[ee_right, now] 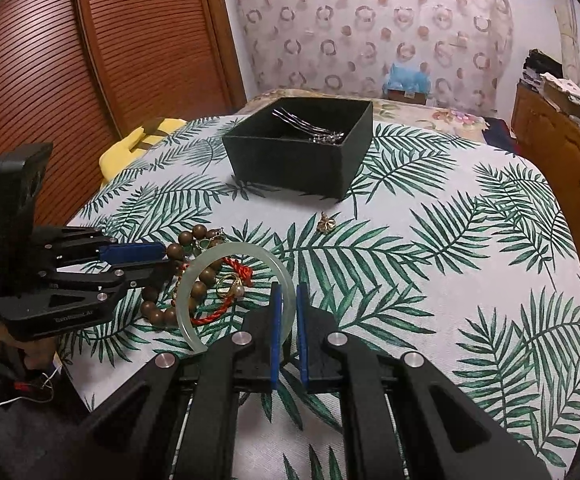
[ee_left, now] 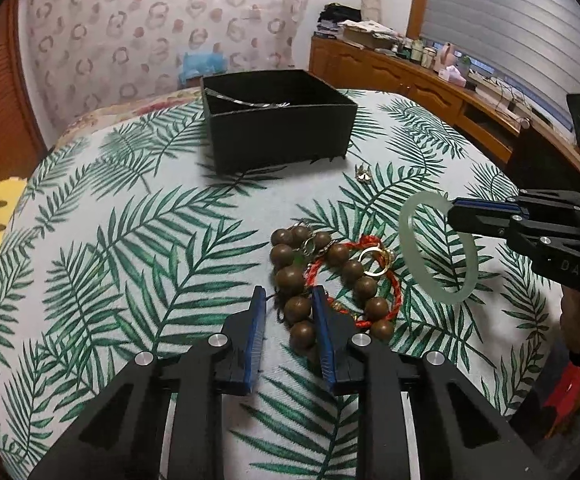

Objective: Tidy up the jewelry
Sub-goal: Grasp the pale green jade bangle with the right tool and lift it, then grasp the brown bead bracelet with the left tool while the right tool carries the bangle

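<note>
Two grippers work over a bed spread with a palm-leaf cloth [ee_right: 470,264]. The right gripper [ee_right: 289,320] has its blue pads closed on the rim of a pale green jade bangle [ee_right: 226,252], which is held lifted and tilted above the cloth — seen from the left wrist view, the bangle [ee_left: 438,248] hangs off the fingertips of that gripper [ee_left: 456,212]. The left gripper [ee_left: 288,312] is partly open, its pads either side of a strand of brown wooden prayer beads [ee_left: 294,276]; whether they touch the beads cannot be told.

Tangled with the beads lie a red braided cord bracelet [ee_left: 394,280] and a gold ring [ee_left: 372,260], all in a heap near the cloth's near edge. A small gold flower-shaped piece [ee_right: 326,222] lies alone between the heap and the box.

Toward the cloth's far edge stands an open black box [ee_right: 298,164]. Inside it lies a bundle of silver hairpins [ee_right: 310,128], resting against the far right corner — nothing else in the box can be made out.
</note>
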{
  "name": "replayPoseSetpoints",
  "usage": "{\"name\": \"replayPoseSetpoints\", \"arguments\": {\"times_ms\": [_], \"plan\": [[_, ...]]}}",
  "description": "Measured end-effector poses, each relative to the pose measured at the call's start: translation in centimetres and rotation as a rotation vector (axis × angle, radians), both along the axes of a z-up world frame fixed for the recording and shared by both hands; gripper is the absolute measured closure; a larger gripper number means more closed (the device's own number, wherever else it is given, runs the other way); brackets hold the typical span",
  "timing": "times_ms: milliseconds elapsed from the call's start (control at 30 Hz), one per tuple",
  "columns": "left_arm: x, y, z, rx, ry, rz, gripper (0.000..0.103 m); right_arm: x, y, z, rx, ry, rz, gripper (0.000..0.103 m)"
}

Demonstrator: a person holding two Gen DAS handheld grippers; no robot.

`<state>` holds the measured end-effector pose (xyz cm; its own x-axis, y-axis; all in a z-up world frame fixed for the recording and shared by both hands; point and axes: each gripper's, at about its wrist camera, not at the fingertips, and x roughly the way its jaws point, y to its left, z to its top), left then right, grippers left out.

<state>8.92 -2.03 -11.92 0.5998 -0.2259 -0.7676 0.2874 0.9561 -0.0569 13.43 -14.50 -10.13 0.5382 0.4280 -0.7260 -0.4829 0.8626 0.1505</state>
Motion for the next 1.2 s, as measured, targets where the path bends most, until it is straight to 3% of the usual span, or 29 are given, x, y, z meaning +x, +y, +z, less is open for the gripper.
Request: {"name": "replayPoseSetpoints", "arguments": {"times_ms": [167, 300, 333, 800, 1200], "plan": [[0.4, -0.6, -0.4, 0.022, 0.003, -0.009, 0.081, -0.1, 0.0, -0.1, 0.009, 0.004, -0.001, 0.095], [0.0, -0.4, 0.0, 0.021, -0.014, -0.01, 0.087, -0.1, 0.0, -0.3, 0.015, 0.011, -0.004, 0.095], [-0.1, -0.4, 0.3, 0.018, -0.025, -0.006, 0.091, -0.1, 0.0, -0.3, 0.013, 0.011, -0.005, 0.095], [-0.9, 0.4, 6.9, -0.04, -0.172, -0.01, 0.091, 0.7, -0.7, 1.7, 0.028, -0.033, -0.015, 0.095], [0.0, 1.4, 10.6, -0.058, -0.227, -0.013, 0.091, 0.8, -0.7, 2.5, 0.033, -0.051, -0.013, 0.095]]}}
